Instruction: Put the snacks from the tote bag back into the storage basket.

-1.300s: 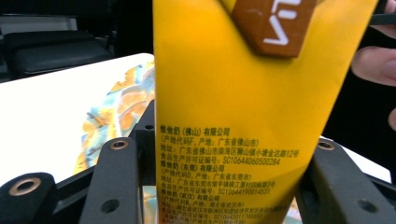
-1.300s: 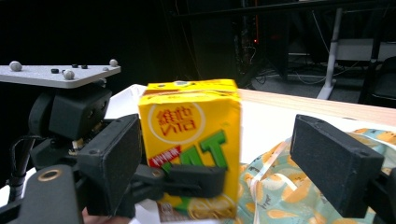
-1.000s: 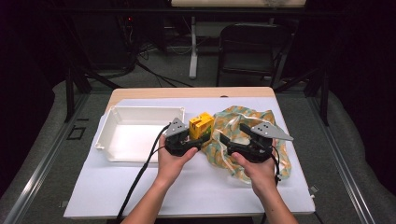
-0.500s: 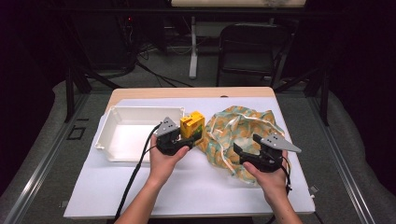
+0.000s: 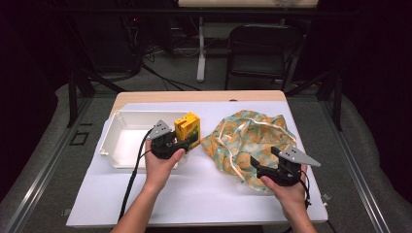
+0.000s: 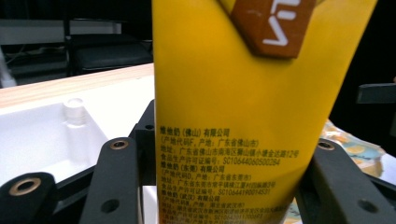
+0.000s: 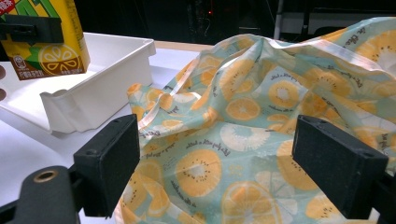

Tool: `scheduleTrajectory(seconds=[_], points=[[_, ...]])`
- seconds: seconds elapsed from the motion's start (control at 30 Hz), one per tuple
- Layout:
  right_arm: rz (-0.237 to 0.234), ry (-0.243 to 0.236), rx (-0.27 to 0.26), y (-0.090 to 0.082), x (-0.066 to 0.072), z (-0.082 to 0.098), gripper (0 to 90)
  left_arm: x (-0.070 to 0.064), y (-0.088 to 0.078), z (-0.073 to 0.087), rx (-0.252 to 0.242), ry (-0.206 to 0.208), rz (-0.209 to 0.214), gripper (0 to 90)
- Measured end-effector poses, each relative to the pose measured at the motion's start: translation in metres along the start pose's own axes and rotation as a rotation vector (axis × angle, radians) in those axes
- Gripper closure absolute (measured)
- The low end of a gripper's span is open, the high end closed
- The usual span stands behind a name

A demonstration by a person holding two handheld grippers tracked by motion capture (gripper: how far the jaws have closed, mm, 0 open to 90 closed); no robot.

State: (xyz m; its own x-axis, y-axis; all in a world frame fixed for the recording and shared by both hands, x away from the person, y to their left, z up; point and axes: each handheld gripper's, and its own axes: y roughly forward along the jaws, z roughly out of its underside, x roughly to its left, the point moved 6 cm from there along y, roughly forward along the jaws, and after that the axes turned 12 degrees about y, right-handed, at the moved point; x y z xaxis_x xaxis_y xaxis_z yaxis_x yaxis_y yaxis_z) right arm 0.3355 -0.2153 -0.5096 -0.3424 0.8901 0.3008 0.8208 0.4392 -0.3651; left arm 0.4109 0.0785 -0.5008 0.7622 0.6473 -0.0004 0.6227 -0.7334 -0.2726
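Note:
A yellow drink carton [image 5: 187, 129] with brown and green print is held upright by my left gripper [image 5: 180, 140], whose jaws press on both its sides [image 6: 233, 140]. It hangs just above the right wall of a white tray [image 5: 127, 125]. In the right gripper view the same carton [image 7: 44, 39] shows at top left over the tray [image 7: 100, 88]. A crumpled bag [image 5: 248, 141] printed with orange slices on pale green lies to the right. My right gripper [image 5: 256, 164] stands open at the bag's near edge, and the cloth [image 7: 219, 154] lies between and beyond its jaws without being pinched.
The tray and bag rest on a white sheet [image 5: 194, 194] that covers a wooden table [image 5: 194, 96]. A dark folding chair [image 5: 262, 48] and a white stand [image 5: 200, 43] are behind the table. Black cables [image 5: 133, 174] trail from the left gripper toward the near edge.
The left gripper has carried the carton leftward from the bag to the tray's right wall. The right gripper has drawn back to the bag's near right edge and sunk lower.

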Motion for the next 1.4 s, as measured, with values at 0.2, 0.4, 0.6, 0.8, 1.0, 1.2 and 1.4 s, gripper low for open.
scheduleTrajectory(seconds=[0.2, 0.4, 0.6, 0.8, 1.0, 1.2, 1.4], points=[[0.003, -0.004, 0.006, 0.002, 0.000, 0.003, 14.7, 0.013, -0.002, 0.008, 0.006, -0.016, -0.021, 51.1], [0.006, 0.009, 0.009, 0.005, -0.001, 0.005, 15.1, 0.026, -0.005, 0.013, 0.018, -0.021, -0.051, 51.0], [0.011, 0.012, 0.007, 0.005, -0.002, 0.006, 15.5, 0.041, -0.007, 0.018, 0.014, -0.037, -0.087, 51.0], [0.011, 0.009, 0.011, 0.005, -0.002, 0.006, 15.9, 0.058, -0.003, 0.028, 0.044, -0.036, -0.126, 51.0], [0.014, 0.019, 0.012, 0.007, -0.003, 0.008, 16.2, 0.067, 0.003, 0.037, 0.079, -0.034, -0.150, 51.0], [0.014, 0.021, 0.014, 0.008, -0.003, 0.009, 16.3, 0.075, 0.011, 0.044, 0.101, -0.042, -0.166, 51.0], [0.014, 0.016, 0.022, 0.008, -0.002, 0.010, 16.4, 0.082, 0.020, 0.047, 0.143, -0.053, -0.169, 51.1]])
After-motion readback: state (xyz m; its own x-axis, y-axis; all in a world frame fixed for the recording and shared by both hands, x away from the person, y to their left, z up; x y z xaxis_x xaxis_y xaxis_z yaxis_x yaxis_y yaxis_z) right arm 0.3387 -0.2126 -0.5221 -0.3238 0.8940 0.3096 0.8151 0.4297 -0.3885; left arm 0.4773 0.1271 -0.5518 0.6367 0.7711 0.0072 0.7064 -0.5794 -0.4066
